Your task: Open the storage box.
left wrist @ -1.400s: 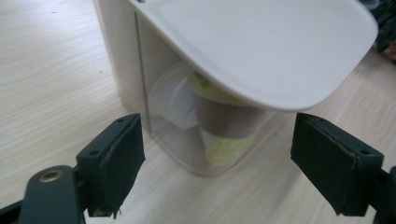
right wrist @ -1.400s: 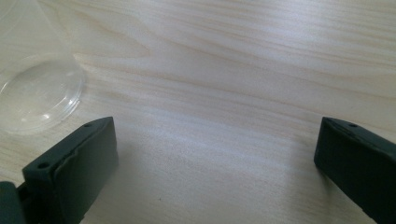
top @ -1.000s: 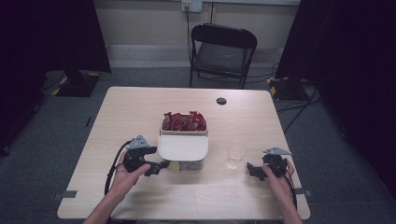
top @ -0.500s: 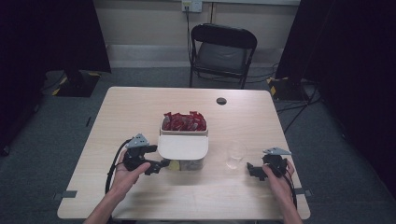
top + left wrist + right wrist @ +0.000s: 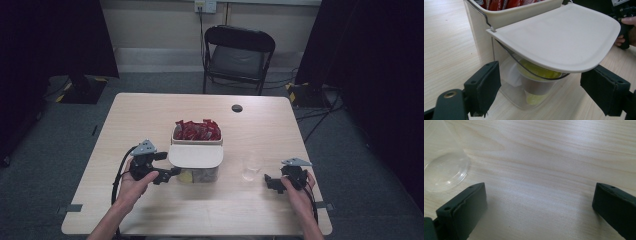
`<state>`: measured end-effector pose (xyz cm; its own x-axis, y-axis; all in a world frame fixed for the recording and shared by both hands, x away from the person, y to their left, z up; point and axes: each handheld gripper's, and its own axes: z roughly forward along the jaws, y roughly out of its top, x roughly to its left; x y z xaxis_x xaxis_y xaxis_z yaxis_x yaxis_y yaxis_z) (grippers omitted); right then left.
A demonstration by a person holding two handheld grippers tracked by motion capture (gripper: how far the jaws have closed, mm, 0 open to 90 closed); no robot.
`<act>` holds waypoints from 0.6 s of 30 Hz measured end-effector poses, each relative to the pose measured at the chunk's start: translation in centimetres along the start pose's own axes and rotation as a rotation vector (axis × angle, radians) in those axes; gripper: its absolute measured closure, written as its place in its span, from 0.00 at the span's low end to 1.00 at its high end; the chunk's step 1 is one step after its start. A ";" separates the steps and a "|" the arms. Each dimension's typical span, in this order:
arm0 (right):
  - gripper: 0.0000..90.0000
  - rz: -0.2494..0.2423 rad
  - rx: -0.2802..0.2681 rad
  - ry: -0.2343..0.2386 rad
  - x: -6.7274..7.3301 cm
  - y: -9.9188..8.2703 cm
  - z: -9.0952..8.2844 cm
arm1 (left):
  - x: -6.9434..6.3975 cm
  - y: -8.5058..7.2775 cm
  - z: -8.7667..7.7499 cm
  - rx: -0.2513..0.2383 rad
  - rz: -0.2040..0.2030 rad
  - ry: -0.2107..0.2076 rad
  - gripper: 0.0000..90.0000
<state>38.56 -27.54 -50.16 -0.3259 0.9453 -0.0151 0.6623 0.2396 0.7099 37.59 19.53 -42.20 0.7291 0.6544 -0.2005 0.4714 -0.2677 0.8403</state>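
Cream bin (image 5: 197, 141) at the centre of the light wood table (image 5: 150, 115), its upper compartment packed with red packets (image 5: 196, 130). A flat cream lid (image 5: 195, 156) hinged on a wire bail juts out toward 6 o'clock over a clear lower compartment (image 5: 524, 92); in the left gripper view this compartment holds a cup-like item with yellow-green contents (image 5: 537, 81), partly hidden beneath the lid. A clear plastic cup (image 5: 251, 168) stands at 3 o'clock from the bin, near it but apart; its transparent base appears at the upper left of the right gripper view (image 5: 445, 170). A small dark disc (image 5: 237, 108) lies toward 12 o'clock, near the far edge. The table's left and far portions are bare, as is the near strip between the two forearms. A black folding chair (image 5: 237, 55) stands beyond the far edge.

Left gripper (image 5: 167, 175), at 9 o'clock from the bin: jaws spread wide, flanking the lower compartment below the lid's rim, gripping nothing; contact cannot be told. Right gripper (image 5: 268, 181), at 4 o'clock from the bin, just beside the cup: jaws wide apart over bare wood, empty.
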 end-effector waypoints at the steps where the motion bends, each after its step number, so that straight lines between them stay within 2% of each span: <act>1: 0.00 0.000 0.000 0.000 0.0 0.0 0.0 | 0.0 0.0 0.0 0.000 0.000 0.000 0.18; 5: 0.00 0.000 0.000 0.000 0.0 0.0 0.0 | 0.0 0.3 0.0 -0.018 -0.004 -0.001 0.18; 6: 0.00 0.000 0.000 0.000 0.0 0.0 0.0 | 0.1 0.5 -0.1 -0.011 0.007 -0.001 0.18; 9: 0.00 0.000 0.000 0.000 0.0 0.0 0.0 | 0.1 0.6 -0.2 -0.009 0.007 -0.001 0.18; 18: 0.00 0.000 0.000 0.000 0.0 0.0 0.0 | 0.3 1.3 -0.4 -0.034 -0.008 -0.009 0.18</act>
<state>38.56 -27.54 -50.16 -0.3258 0.9453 -0.0152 0.6621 0.2396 0.7100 38.21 19.67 -40.98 0.7297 0.6503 -0.2115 0.4600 -0.2380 0.8554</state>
